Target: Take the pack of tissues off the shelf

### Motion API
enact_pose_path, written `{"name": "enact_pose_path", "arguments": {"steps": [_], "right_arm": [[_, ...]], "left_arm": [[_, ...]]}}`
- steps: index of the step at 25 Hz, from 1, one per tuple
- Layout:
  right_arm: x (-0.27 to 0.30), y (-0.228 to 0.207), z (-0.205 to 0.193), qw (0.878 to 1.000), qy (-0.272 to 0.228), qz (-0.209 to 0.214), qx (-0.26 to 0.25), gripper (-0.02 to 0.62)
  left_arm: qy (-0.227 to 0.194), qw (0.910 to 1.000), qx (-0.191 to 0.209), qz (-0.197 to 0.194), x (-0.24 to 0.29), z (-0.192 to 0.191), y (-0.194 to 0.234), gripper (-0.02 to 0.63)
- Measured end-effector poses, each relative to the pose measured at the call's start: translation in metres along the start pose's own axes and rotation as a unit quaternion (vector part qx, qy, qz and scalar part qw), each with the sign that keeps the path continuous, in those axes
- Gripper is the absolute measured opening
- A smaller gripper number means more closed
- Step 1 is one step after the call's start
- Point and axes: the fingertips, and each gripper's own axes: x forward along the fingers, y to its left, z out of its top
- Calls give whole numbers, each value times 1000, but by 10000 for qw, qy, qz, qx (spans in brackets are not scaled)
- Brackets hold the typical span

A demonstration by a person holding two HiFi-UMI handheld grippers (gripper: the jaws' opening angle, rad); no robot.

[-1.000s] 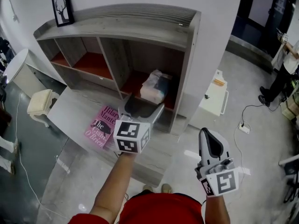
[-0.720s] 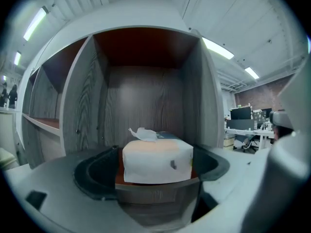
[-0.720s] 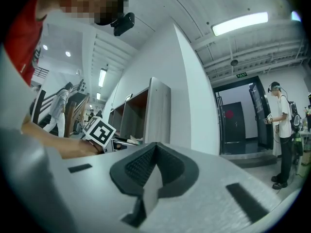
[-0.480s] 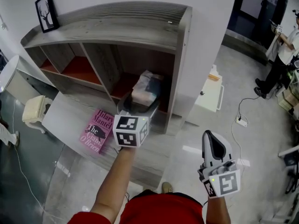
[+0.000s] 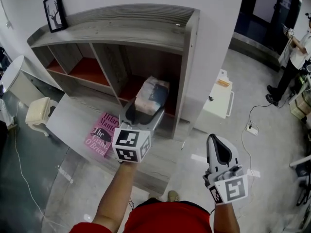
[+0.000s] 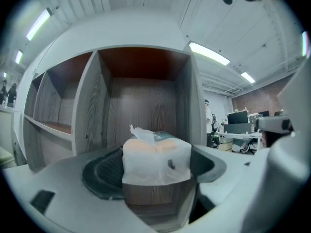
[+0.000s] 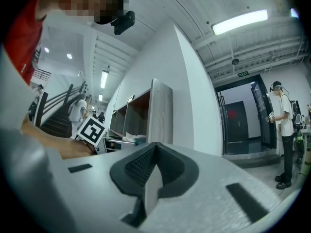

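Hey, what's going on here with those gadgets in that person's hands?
A person holds the left gripper up to a pack of tissues in the rightmost compartment of the grey shelf. Its jaws are open, have just been closing slightly, and the pack's near end sits between them, not yet pinched. The right gripper is shut and empty, held at the person's side.

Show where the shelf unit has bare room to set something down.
Free: shelf top right of the picture frame; red-floored compartment left of the tissue pack. Crowded: that pack's compartment, left gripper at its mouth.
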Motion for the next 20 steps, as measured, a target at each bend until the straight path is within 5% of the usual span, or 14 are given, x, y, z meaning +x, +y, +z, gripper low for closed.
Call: {"name": "enact_pose_path", "arguments": {"steps": [20], "right_arm": [[-11, 81, 17, 9942, -377, 983, 240, 5]], "left_arm": [[-673, 9967, -25, 458, -180, 42, -29, 390]]}}
